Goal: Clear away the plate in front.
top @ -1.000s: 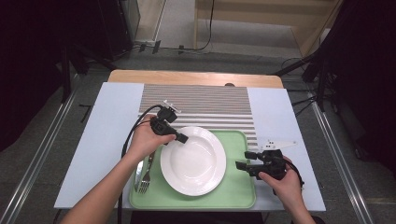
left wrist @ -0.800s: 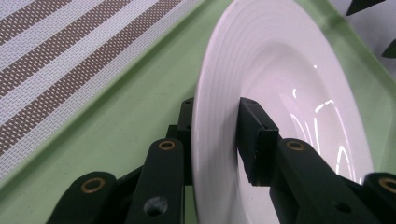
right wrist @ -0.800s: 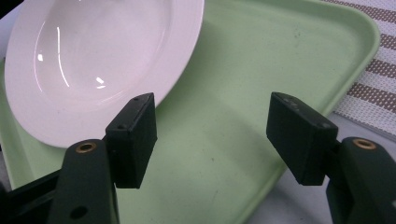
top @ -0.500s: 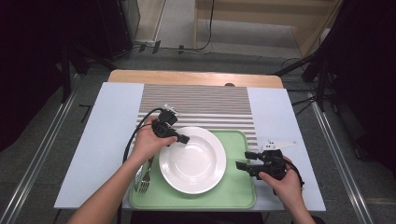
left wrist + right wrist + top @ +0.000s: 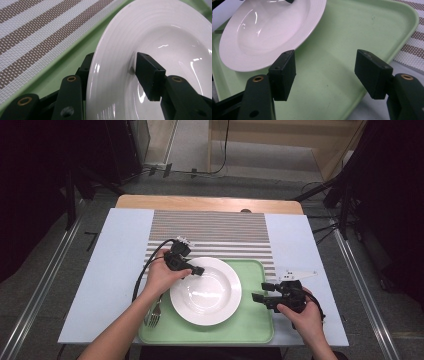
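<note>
A white deep plate (image 5: 205, 292) lies on the green tray (image 5: 250, 325). My left gripper (image 5: 197, 270) reaches over the plate's upper left rim, and its jaws have just been opening. In the left gripper view the plate's rim (image 5: 162, 37) stands between the jaws of the left gripper (image 5: 115, 67). One jaw is under the rim and the other over the bowl, and the pads do not press. My right gripper (image 5: 256, 296) hovers open over the tray's right part (image 5: 362, 30), just right of the plate (image 5: 269, 32), with nothing between the jaws of the right gripper (image 5: 324, 72).
A fork (image 5: 154, 312) lies on the tray's left side beside the plate. A brown-and-white striped mat (image 5: 210, 232) lies behind the tray on the pale blue table top (image 5: 115, 255). A small white tag (image 5: 297, 273) rests right of the tray.
The left gripper has sunk slightly at the plate's rim and its jaws stand wider apart. The right hand has kept still.
</note>
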{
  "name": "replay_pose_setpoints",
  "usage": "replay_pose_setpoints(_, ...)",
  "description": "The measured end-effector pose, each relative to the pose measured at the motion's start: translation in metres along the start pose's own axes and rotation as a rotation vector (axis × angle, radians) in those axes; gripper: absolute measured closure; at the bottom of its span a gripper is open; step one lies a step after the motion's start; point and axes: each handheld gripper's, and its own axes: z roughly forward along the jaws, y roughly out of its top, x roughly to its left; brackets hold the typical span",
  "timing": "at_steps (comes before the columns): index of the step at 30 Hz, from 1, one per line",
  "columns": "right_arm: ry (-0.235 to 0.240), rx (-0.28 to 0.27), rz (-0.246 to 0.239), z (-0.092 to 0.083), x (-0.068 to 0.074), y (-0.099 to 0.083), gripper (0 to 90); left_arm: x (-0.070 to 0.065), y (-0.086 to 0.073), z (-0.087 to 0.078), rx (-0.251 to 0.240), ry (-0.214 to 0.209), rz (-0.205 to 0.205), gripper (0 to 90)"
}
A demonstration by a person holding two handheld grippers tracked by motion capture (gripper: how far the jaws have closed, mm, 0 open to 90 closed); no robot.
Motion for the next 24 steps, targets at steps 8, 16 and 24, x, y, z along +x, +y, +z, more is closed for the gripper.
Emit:
replay_pose_setpoints(8, 0.002, 0.006, 0.0, 0.0005, 0.0004, -0.0002, 32.3, 0.0015, -0.0008, -0.0015, -0.02, 0.022, -0.003, 47.1)
replay_pose_setpoints(16, 0.002, 0.01, -0.003, 0.0021, 0.0016, -0.0004, 32.2, -0.0012, -0.0002, -0.0037, -0.038, 0.05, 0.006, 43.3)
replay_pose_setpoints(24, 0.01, 0.006, -0.006, 0.0024, 0.0018, -0.0002, 31.7, 0.0023, -0.0038, -0.0083, -0.05, 0.061, -0.019, 41.3)
